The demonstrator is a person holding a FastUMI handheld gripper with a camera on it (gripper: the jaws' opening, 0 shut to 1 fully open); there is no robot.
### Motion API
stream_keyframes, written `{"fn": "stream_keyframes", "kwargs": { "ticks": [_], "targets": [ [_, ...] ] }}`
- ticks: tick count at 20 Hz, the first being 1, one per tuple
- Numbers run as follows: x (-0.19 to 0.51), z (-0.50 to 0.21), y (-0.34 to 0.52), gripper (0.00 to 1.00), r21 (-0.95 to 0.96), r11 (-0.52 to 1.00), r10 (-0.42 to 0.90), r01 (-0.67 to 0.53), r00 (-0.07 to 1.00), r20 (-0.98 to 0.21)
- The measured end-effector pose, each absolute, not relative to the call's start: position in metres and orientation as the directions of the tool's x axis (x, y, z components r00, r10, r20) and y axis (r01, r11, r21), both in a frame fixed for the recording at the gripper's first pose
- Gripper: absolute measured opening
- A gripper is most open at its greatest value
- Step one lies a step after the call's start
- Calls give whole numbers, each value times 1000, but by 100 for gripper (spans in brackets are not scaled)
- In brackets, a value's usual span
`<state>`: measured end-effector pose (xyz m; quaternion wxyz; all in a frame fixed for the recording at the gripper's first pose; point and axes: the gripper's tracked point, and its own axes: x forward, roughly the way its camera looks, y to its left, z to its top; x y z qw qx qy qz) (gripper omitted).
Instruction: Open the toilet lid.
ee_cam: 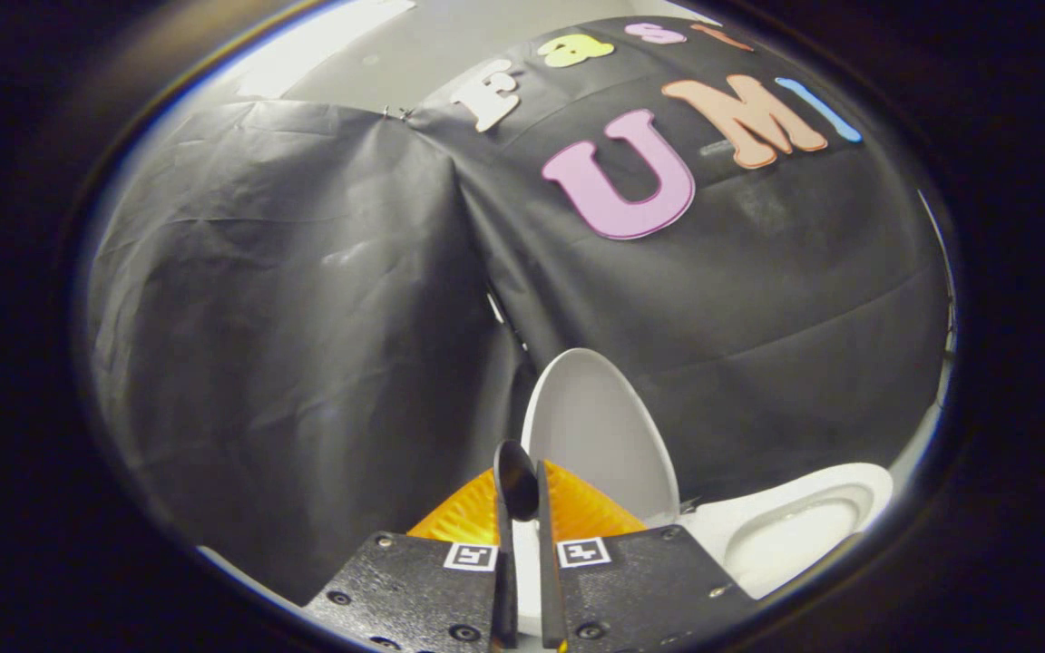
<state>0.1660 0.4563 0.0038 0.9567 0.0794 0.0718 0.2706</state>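
I am in a mock bathroom booth: a white toilet (786, 535) with raised lid (600, 435) stands against black cloth walls (305, 317).

No readable word, brand or number on any object here. Closest to a sign: two small square black-and-white coded tags, left tag (471, 556) and right tag (583, 550), one stuck on the upper face of each finger (436, 589) of the claw (522, 508), just behind the ribbed pads. Block patterns only, no letters or digits to make out. Fingers drawn close, with just a narrow slit between; a dark rounded shape (516, 479) at the tips, unclear whether pinched. Nothing printed on the raised toilet lid (600, 435) beyond.
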Motion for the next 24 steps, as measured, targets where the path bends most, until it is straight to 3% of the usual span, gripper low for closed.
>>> {"fn": "stream_keyframes", "kwargs": {
  "ticks": [5, 15, 24],
  "targets": [
    [168, -5, 499, 10, 196, 812, 576, -550, 810, -113],
    [179, -15, 504, 11, 169, 802, 593, -573, 798, -111],
    [164, -17, 501, 44, 176, 783, 616, -597, 784, -84]
  ]
}}
